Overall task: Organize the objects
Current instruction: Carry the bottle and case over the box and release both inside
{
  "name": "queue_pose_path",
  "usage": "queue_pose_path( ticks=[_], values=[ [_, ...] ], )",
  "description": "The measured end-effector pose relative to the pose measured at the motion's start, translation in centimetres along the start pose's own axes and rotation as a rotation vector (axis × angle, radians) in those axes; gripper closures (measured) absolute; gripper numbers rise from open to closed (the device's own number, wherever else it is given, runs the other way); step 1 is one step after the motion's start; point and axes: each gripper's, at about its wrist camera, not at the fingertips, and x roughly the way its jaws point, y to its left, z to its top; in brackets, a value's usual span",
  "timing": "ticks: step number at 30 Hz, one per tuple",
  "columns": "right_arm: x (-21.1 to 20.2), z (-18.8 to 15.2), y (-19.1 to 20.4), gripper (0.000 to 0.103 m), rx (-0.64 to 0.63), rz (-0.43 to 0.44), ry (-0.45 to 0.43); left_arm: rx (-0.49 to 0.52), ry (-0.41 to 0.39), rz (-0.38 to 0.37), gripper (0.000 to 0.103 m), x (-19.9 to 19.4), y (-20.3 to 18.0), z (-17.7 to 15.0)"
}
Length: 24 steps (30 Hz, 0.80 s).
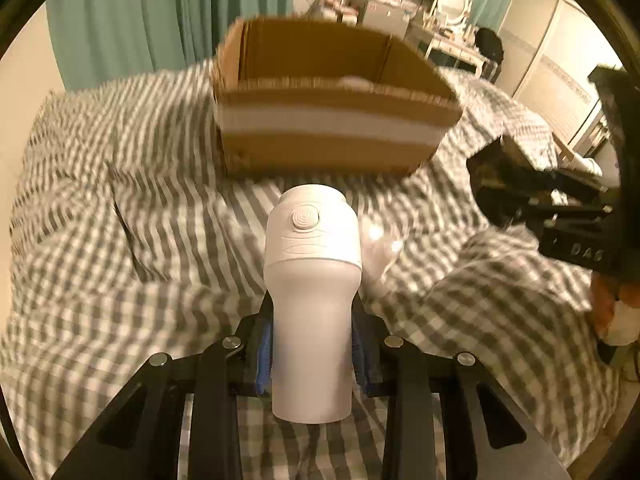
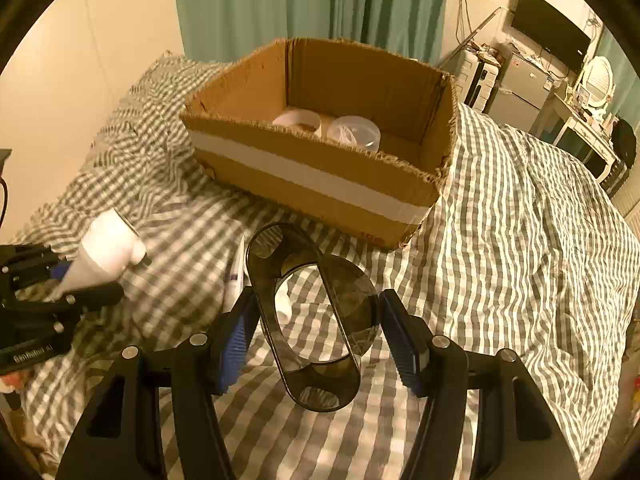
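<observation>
My left gripper (image 1: 312,344) is shut on a white bottle-shaped device (image 1: 312,280) with a round button, held above the checked bedcover. It also shows in the right wrist view (image 2: 104,252). My right gripper (image 2: 316,336) is shut on a dark translucent plastic container (image 2: 312,320), which it holds by its sides. An open cardboard box (image 2: 312,184) with a white tape band stands on the bed ahead of both grippers. Inside it are a white round tub (image 2: 298,120) and a clear round container (image 2: 354,132).
The grey and white checked bedcover (image 2: 520,220) covers the whole bed. A clear plastic item (image 1: 380,248) lies on it right of the white device. Teal curtains (image 2: 280,4) hang behind. A desk with a mirror (image 2: 596,80) and a monitor stands at the far right.
</observation>
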Motion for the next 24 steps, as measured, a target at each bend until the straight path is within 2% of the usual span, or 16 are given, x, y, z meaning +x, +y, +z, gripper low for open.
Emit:
queue_pose_path(
  ticks=[5, 11, 19, 24],
  values=[
    [-1.3, 0.3, -0.2, 0.042, 0.024, 0.016, -0.021, 0.03, -0.071, -0.003, 0.071, -3.2, -0.5, 1.8],
    [-4.2, 3.1, -0.5, 0.042, 0.035, 0.017, -0.1, 0.076, -0.152, -0.008, 0.071, -5.4, -0.9, 5.6],
    [-10.1, 10.3, 0.0, 0.042, 0.013, 0.003, -0.269, 0.153, -0.306, -0.01, 0.071, -8.1, -2.0, 13.6],
    [-12.1, 15.4, 0.1, 0.042, 0.025, 0.01, -0.377, 0.129, -0.359, -0.026, 0.071, -7.6, -0.3, 19.4]
  ],
)
